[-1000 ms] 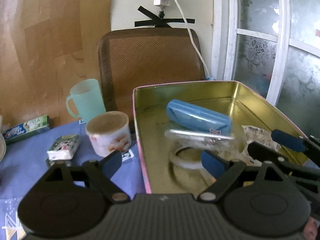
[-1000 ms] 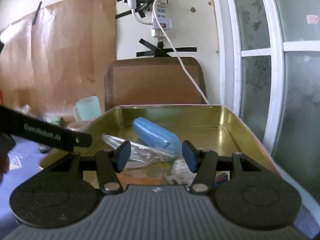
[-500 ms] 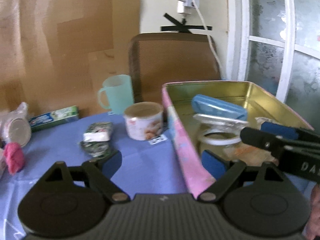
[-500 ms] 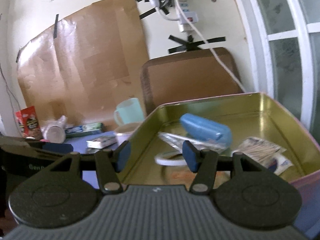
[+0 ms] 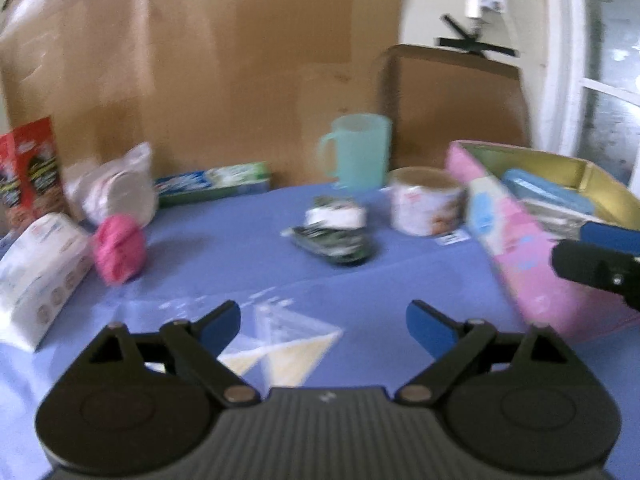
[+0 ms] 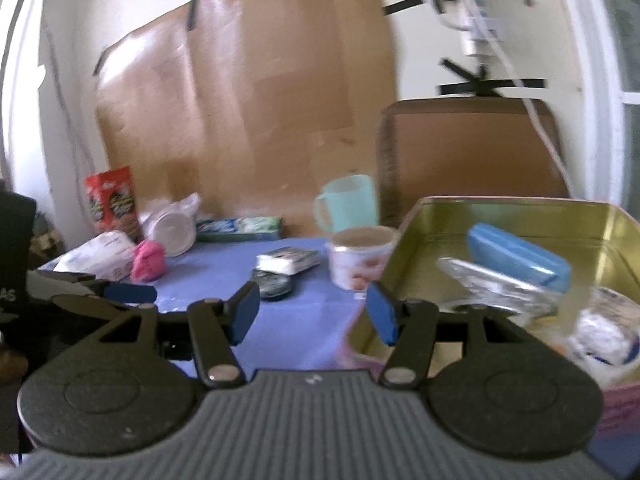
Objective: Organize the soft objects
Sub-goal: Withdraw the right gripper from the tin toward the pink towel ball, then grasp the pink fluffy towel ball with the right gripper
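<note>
The left gripper (image 5: 323,322) hangs over the blue tablecloth (image 5: 248,248). Its jaws are wide apart, have just been opening, and have nothing between them. The right gripper (image 6: 313,312) has its jaws partly apart and empty too, near the edge of the tin box (image 6: 516,210).

The soft things lie out on the cloth. A pink puff (image 5: 119,249) sits at the left, just beside a white tissue pack (image 5: 38,272), whose long side runs from near the camera toward the back. A small white packet (image 5: 335,216) rests in the middle, on top of a dark pouch (image 5: 336,245). Both lie flat with their long sides going left to right.

The tin box is pink outside and gold inside. In it lie a blue case (image 6: 518,258), slanting down to the right, a shiny clear wrapper (image 6: 496,286) and a crumpled white bag (image 6: 604,336). A green mug (image 5: 358,152) and a white cup (image 5: 426,206) stand upright beside the box. I cannot tell what is in them.
</note>
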